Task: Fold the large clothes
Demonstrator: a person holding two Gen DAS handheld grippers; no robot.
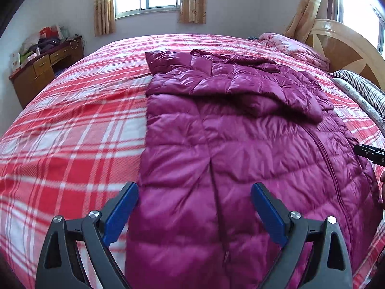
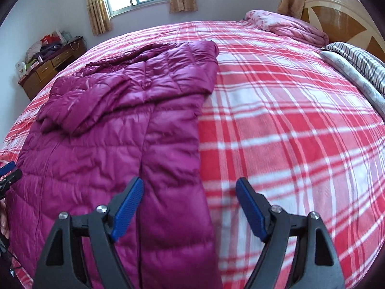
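A long magenta quilted down coat lies flat on the red plaid bed, sleeves folded across its upper part; it also shows in the right wrist view. My left gripper is open and empty, hovering over the coat's lower left edge. My right gripper is open and empty, hovering over the coat's lower right edge where it meets the bedspread. The right gripper's tip shows at the right edge of the left wrist view; the left gripper's tip shows at the left edge of the right wrist view.
The red and white plaid bedspread covers a wide bed. A pink folded quilt and striped pillows lie by the wooden headboard. A cluttered wooden desk stands at the far left wall under curtained windows.
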